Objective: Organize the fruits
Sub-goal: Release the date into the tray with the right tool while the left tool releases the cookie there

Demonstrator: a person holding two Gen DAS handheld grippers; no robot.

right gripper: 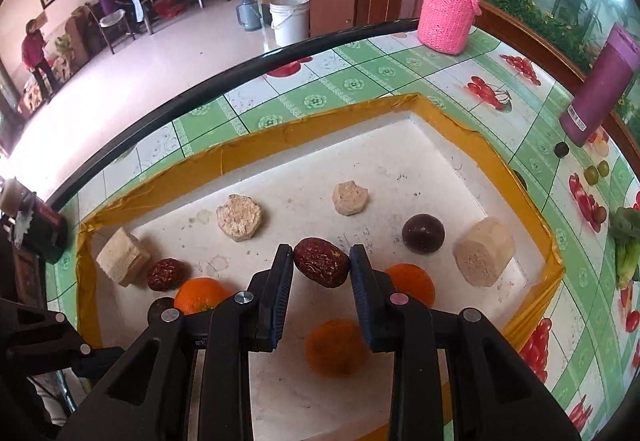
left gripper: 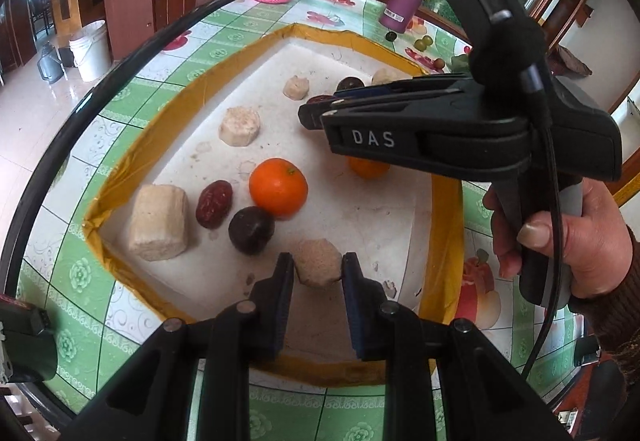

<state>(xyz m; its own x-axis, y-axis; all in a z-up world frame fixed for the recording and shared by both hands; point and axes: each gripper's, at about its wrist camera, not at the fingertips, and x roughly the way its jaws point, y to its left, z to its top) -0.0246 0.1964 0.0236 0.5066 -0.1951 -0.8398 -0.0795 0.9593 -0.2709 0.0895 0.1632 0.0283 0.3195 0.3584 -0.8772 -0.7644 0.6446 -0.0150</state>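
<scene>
On the white mat [left gripper: 360, 225] framed with yellow tape lie fruits and beige blocks. My left gripper [left gripper: 318, 269] is shut on a beige block [left gripper: 318, 263] at the mat's near side. Just ahead of it lie a dark round fruit [left gripper: 251, 229], a red date [left gripper: 214, 203] and an orange [left gripper: 278, 187]. My right gripper [right gripper: 322, 267] is shut on a red date [right gripper: 322, 267] and holds it above the mat; it shows from the side in the left wrist view [left gripper: 316, 112]. Below it lie two oranges [right gripper: 336, 347] [right gripper: 414, 283].
Beige blocks [right gripper: 239, 217] [right gripper: 350, 197] [right gripper: 484, 259] [right gripper: 122, 256], a dark round fruit [right gripper: 423, 233], another date [right gripper: 166, 273] and a third orange [right gripper: 201, 295] lie on the mat. A pink-sleeved jar [right gripper: 450, 1] and a purple bottle [right gripper: 600, 85] stand on the green tablecloth [right gripper: 360, 81].
</scene>
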